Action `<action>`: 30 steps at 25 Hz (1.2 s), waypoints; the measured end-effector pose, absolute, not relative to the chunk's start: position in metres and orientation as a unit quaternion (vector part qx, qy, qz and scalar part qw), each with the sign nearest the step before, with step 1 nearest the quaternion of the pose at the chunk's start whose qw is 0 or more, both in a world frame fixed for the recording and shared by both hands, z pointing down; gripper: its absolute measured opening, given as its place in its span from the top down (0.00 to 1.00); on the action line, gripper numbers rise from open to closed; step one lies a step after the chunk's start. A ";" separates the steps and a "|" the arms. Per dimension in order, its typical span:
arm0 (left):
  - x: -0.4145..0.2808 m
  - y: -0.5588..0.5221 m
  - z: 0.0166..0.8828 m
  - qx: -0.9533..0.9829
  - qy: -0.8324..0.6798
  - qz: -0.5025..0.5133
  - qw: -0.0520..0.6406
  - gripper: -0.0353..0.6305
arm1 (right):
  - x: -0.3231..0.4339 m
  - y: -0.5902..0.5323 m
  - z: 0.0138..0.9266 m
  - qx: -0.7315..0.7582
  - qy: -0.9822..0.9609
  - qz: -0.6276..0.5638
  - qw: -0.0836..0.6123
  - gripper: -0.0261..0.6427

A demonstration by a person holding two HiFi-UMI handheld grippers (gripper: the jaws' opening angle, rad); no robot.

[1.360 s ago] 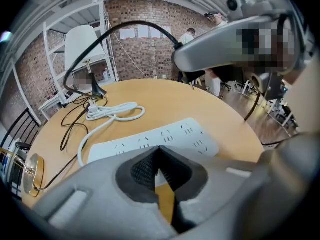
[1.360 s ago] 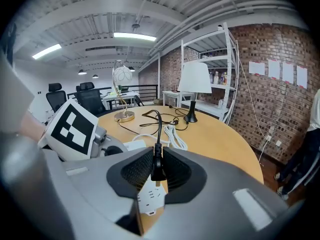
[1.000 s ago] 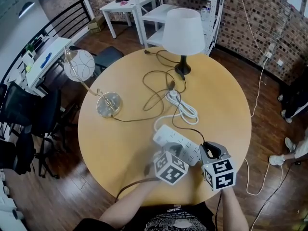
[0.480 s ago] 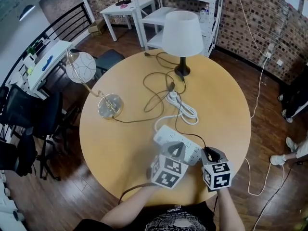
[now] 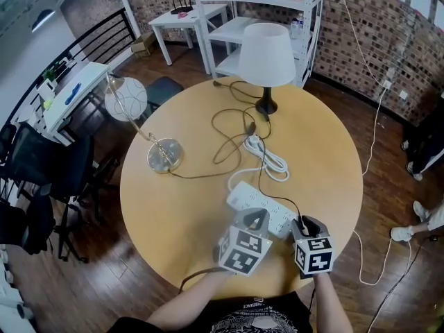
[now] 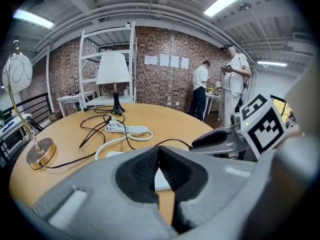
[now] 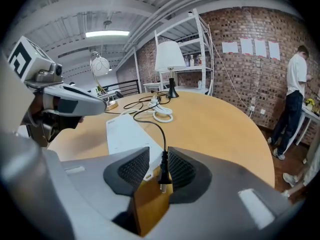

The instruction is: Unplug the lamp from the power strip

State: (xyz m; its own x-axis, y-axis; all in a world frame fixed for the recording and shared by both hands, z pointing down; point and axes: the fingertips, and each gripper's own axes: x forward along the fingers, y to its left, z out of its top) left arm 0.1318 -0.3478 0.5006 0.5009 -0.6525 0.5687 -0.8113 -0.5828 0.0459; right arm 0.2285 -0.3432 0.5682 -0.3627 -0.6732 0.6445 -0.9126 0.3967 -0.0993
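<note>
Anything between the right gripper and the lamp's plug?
Nothing visible. The black plug sits between the jaws of the right gripper, which are opening. It rests against one pad, prongs clear of the white power strip.

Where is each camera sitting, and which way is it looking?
Head view: on the person's head, looking steeply down at the round table; shows forearms, left gripper, right gripper.
Left gripper view: on the left gripper, looking along its shut jaws toward the white lamp; right gripper alongside.
Right gripper view: on the right gripper, looking along its opening jaws, black plug between them; left gripper alongside.
Shared: both gripper views show the power strip.
</note>
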 end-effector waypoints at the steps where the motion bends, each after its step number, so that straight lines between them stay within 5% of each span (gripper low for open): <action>1: 0.130 -0.346 0.499 0.851 -0.430 0.255 0.158 0.95 | 0.229 -0.343 0.565 0.504 -0.792 0.223 0.263 0.79; 12: 0.113 -0.310 0.480 0.860 -0.421 0.242 0.159 0.95 | 0.193 -0.312 0.496 0.522 -0.807 0.153 0.228 0.96; 30: 0.069 -0.219 0.442 0.874 -0.421 0.192 0.148 0.95 | 0.123 -0.216 0.422 0.532 -0.819 0.134 0.169 0.96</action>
State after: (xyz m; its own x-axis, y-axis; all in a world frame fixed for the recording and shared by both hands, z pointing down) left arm 0.0694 -0.2192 0.4421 0.5712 -0.6799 0.4599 -0.7932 -0.6012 0.0965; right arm 0.1230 -0.2159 0.4221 -0.3764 -0.8263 0.4191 -0.9168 0.3974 -0.0397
